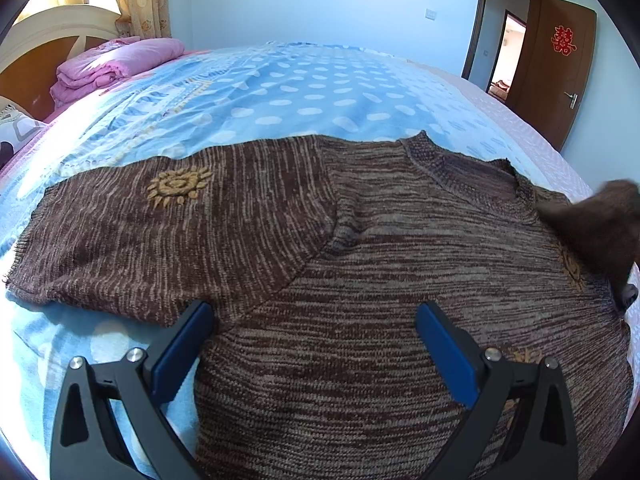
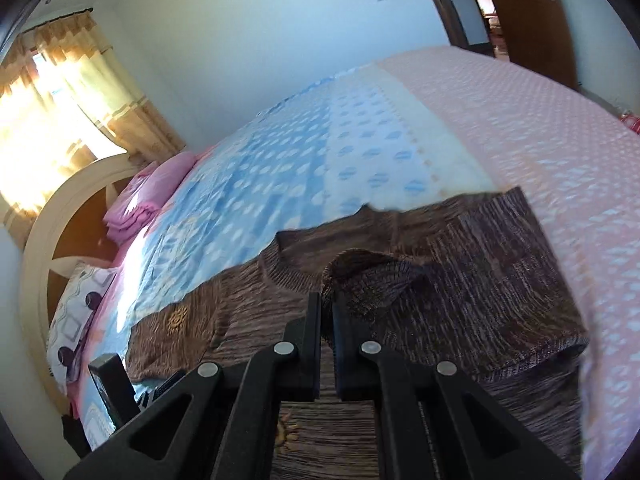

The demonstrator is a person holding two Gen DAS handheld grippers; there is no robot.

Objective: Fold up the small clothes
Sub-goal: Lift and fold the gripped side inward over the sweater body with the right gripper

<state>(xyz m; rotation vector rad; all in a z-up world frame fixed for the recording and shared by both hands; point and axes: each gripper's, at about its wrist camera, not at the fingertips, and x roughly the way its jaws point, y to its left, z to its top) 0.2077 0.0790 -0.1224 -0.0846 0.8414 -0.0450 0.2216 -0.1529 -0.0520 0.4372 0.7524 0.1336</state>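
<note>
Sweater, brown knit, lies spread flat across the near part of the bed, on the blue dotted bedspread, with its collar pointing toward the far edge of the bed. One sleeve is laid out flat toward the headboard end and carries a yellow sun motif.

Your left gripper hangs over the body of the sweater near the bed's near edge. Its fingers stand wide apart; nothing sits between them and they do not pinch the knit.

Your right gripper has its fingers closed together on a fold of the other sleeve. That fold stands lifted off the bed and bunched just ahead of the fingertips, over the shoulder area beside the collar. In the left wrist view the same raised cloth shows as a dark blurred mass at the right edge of the frame. The right wrist view is smeared with motion.

Folded pink bedding sits at the headboard end, well apart from the sweater. A patterned pillow lies at that same end. A brown door stands open beyond the foot end of the bed.
</note>
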